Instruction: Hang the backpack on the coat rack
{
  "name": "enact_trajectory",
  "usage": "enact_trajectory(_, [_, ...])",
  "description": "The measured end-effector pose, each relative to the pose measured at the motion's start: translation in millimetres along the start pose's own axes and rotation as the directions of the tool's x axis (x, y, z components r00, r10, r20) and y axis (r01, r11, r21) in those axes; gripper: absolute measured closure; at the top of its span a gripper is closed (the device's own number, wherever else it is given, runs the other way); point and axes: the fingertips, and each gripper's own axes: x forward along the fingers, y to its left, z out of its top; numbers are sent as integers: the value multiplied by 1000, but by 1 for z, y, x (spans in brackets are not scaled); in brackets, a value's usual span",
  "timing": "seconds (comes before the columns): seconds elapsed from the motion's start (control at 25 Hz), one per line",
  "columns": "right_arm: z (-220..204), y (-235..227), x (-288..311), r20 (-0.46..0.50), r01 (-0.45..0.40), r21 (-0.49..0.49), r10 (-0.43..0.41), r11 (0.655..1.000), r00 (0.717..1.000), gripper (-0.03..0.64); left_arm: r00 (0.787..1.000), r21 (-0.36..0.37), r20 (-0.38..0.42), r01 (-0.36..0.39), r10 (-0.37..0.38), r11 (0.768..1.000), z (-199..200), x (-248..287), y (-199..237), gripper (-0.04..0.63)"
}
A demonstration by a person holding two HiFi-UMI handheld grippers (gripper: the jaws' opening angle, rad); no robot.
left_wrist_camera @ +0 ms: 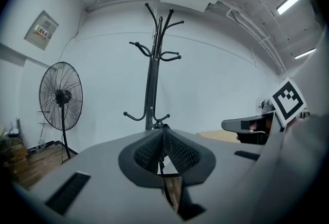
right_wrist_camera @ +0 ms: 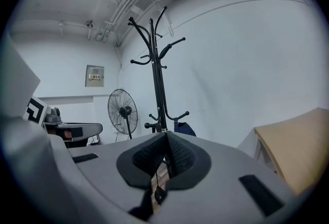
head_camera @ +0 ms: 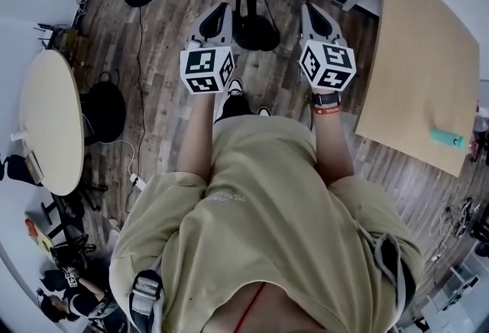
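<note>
coat rack [left_wrist_camera: 152,79]: dead ahead of both claws, with the pole lined up roughly with the gap between them. It's a skinny pole on a round foot, so my worry is that a knock from either claw or a tug on the bag rocks it.
backpack [right_wrist_camera: 186,129]: dark blue, down at the low hooks. It's ahead of the right claw and a bit to its right, well clear of both claws. It looks hung by a strap, but I can't tell how well that's seated. If it's only on the hook's tip, I'd guess any wobble slides it off.
left claw [left_wrist_camera: 163,133]: jaws pressed together, no strap or bag in them.
right claw [right_wrist_camera: 167,134]: same deal, pressed fully together, not touching the bag. It'd have to spread before any re-grab.
cord [right_wrist_camera: 159,194]: thin dark line with a bead, dangling under the right claw's jaws. Can't tell if it's pinched or just part of the claw.
</note>
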Motion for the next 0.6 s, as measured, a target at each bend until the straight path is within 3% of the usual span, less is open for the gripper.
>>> enact_trajectory(0.4, [-1,-11,0,-11,10,17,-10,1000,1000,601,1000,-48,22,8,-7,999,-3,9,-1,571])
enact_trajectory(0.6, [-2,-12,19,-21,11,27,-11,1000,1000,601,1000,-33,0,22,-22,999,-8,26,10,571])
